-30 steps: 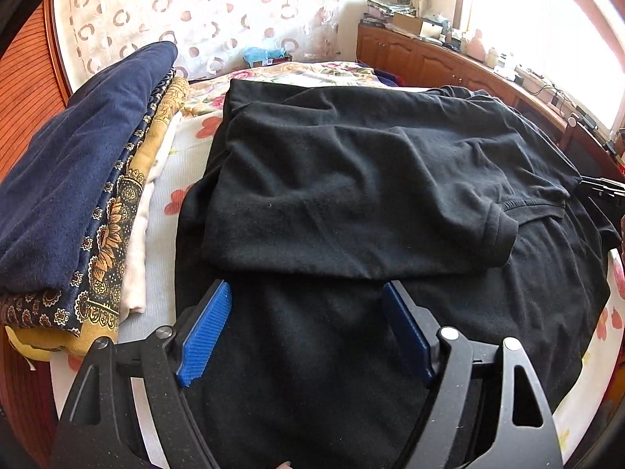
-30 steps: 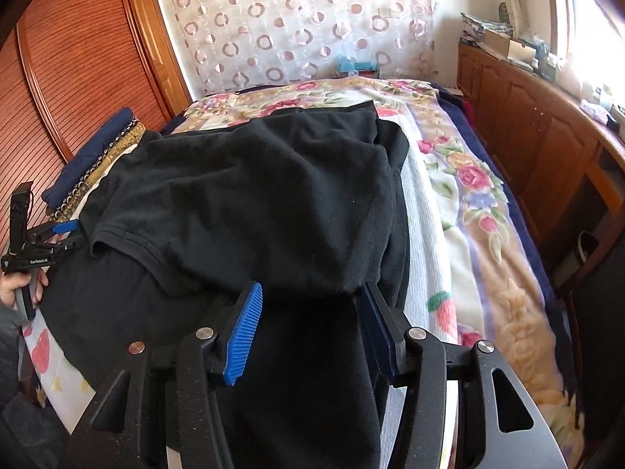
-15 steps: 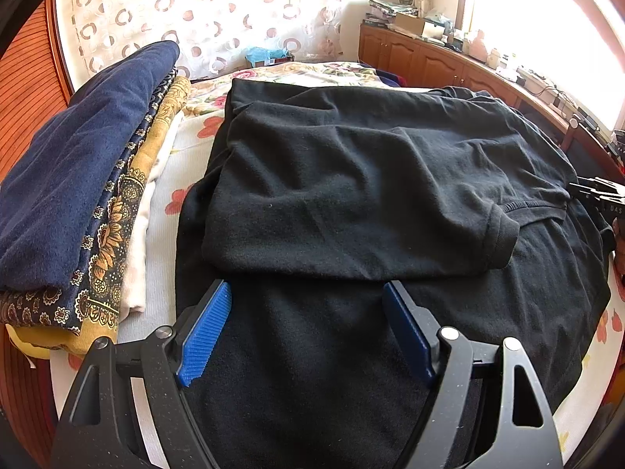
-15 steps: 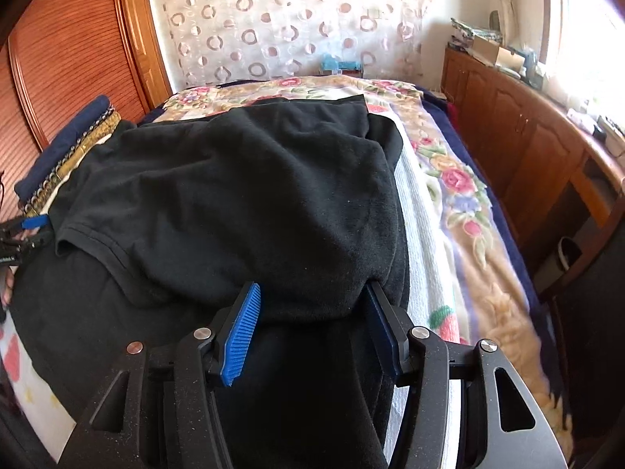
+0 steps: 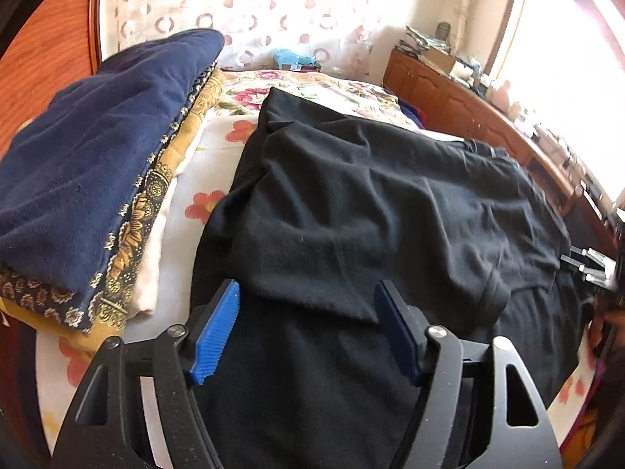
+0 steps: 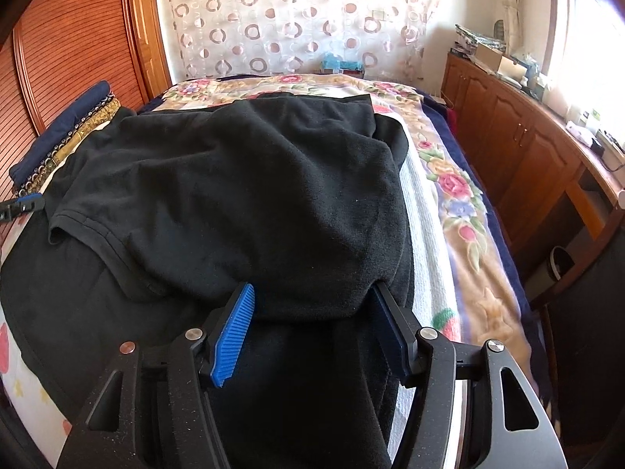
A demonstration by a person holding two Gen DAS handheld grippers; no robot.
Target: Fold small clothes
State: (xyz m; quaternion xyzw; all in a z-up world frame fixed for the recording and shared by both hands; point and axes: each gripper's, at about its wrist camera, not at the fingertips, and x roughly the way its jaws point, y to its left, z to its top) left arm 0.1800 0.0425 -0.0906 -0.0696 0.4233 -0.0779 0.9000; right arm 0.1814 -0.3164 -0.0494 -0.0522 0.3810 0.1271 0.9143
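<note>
both tongs (image 5: 308, 332) (image 6: 312, 330) astride black shirt (image 5: 371, 215) fold edge, unpinched; left closing, right opening; bare bedspread (image 6: 449, 203) rightward

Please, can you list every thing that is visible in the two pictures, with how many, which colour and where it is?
black shirt: one, black, spread on the bed, part folded over
folded clothes: one stack, navy on top, gold pattern and white below, at the bed's left edge
bedspread: one, floral
curtain: one, white with circles, behind the bed
cabinet: one, brown wood, right of the bed, clutter on top
left gripper: black, blue pads, closing, over the shirt
right gripper: black, blue pads, opening, shirt fold between them
</note>
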